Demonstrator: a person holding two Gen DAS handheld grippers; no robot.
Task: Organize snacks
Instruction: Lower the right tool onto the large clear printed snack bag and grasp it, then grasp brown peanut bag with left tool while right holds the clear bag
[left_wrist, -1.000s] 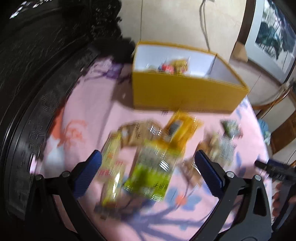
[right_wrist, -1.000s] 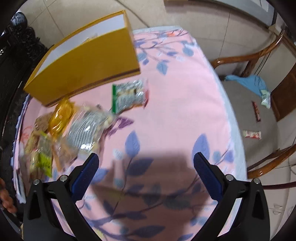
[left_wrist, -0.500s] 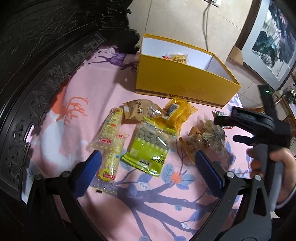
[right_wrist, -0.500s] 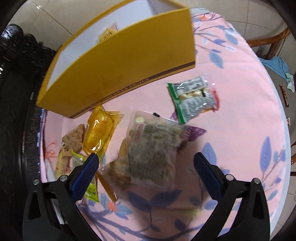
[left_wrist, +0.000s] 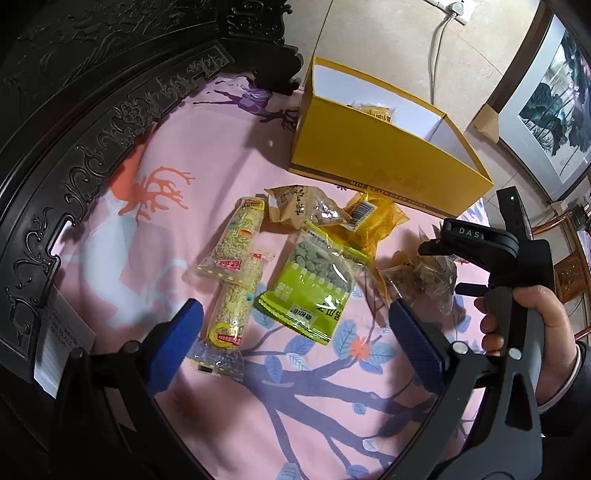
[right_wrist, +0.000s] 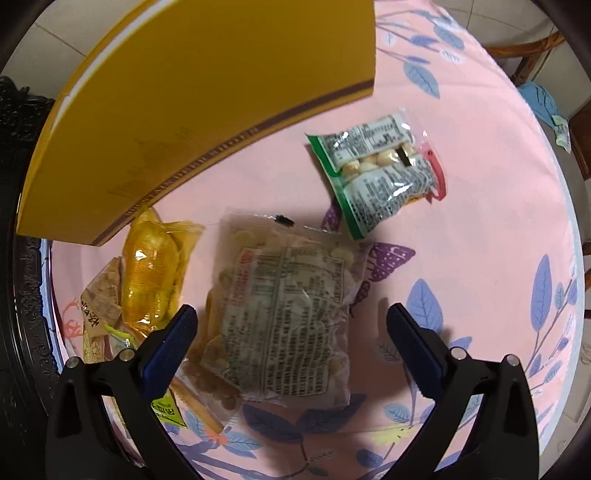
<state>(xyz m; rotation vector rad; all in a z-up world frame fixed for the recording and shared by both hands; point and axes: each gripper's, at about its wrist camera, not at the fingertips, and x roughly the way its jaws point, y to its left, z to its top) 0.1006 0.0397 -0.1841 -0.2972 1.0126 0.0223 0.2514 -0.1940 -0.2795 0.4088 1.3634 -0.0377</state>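
Observation:
An open yellow box (left_wrist: 373, 162) (right_wrist: 207, 107) stands at the back of the pink cloth, with a few packets inside. Loose snacks lie in front of it: two long yellow rice-snack packs (left_wrist: 236, 273), a green bag (left_wrist: 314, 284), a brown packet (left_wrist: 299, 205), an orange-yellow bag (left_wrist: 369, 218) (right_wrist: 153, 273). My left gripper (left_wrist: 295, 343) hovers open above the green bag's near end. My right gripper (right_wrist: 291, 339) is open, straddling a clear bag of pale nuts (right_wrist: 288, 314). A green-edged clear packet (right_wrist: 376, 173) lies beyond it. A hand (left_wrist: 532, 317) holds the right gripper.
A dark carved wooden frame (left_wrist: 92, 122) borders the cloth on the left, with a paper note (left_wrist: 59, 343) tucked at its edge. A wooden chair (right_wrist: 535, 48) with a blue item stands off the right side. Bare pink cloth (right_wrist: 480, 240) stretches to the right.
My right gripper has swung left and down from bare cloth until the clear nut bag lies between its fingers. The left view steadied and drew back a little from the box.

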